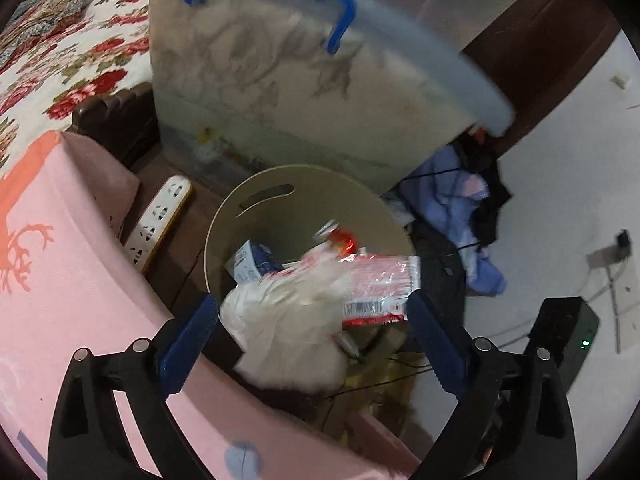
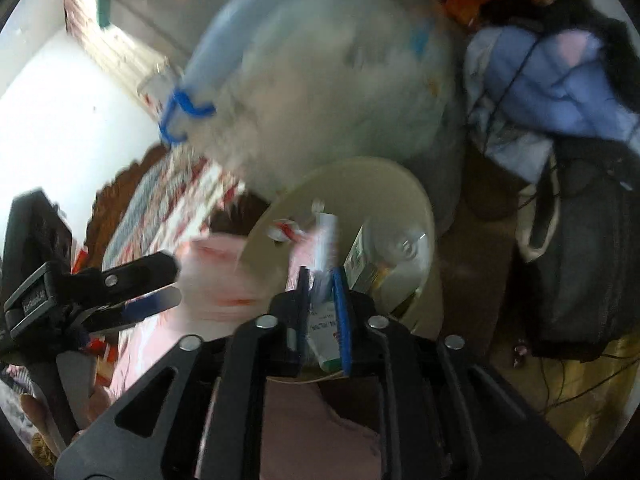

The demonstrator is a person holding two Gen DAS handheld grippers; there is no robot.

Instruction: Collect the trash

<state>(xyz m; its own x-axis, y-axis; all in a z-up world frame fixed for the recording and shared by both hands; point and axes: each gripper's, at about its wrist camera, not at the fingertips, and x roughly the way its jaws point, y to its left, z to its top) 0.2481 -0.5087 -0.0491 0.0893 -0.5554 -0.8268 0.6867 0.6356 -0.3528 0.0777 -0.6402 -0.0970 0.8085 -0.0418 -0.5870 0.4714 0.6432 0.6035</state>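
A beige round waste bin stands on the floor beside a pink bed; it also shows in the right wrist view. My left gripper is open above the bin, with a white plastic bag and a red-and-white wrapper blurred between its fingers, apparently loose. A blue-and-white carton lies in the bin. My right gripper is shut on a white tube or packet over the bin's near rim. The left gripper shows at left in the right wrist view.
A large clear storage box with a blue handle stands behind the bin. A white power strip lies left of it. Blue clothes, a black bag and a black device with cables lie to the right.
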